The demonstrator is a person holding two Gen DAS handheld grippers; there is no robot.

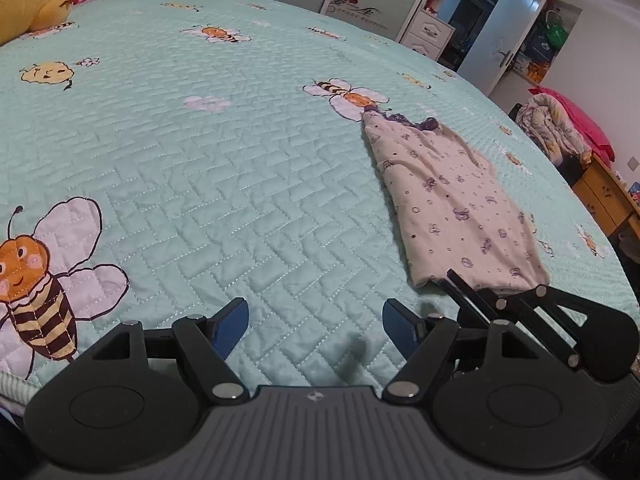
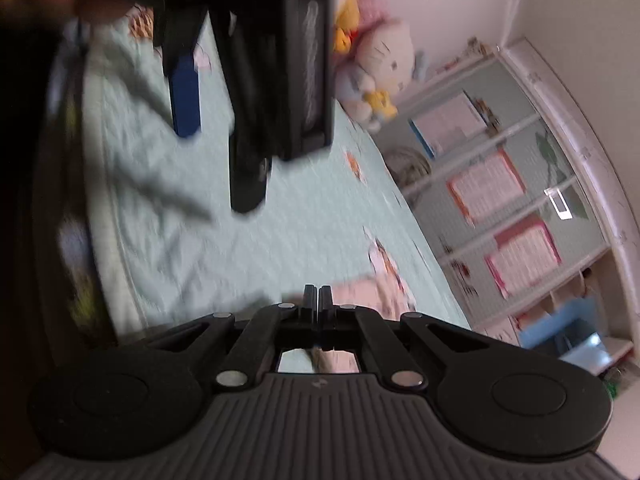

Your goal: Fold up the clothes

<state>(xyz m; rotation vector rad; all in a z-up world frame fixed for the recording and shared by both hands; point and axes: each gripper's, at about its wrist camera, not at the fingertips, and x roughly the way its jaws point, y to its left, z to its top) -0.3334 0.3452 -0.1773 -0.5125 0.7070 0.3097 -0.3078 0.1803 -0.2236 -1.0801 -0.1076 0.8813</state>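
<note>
Fingers: left gripper (image 1: 316,330) wide, empty; right gripper (image 2: 318,300) closed.

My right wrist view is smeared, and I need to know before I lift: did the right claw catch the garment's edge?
Observer: In the left wrist view the right claw is shut at the near hem of the garment and seems to be pinching it.
Operator: How is the rest of it lying?
Observer: It lies flat on the bedspread as a long narrow strip, with purple trim at the far end.
Operator: And the left claw?
Observer: The left claw is open over bare bedspread beside the garment, with nothing between its pads.
</note>
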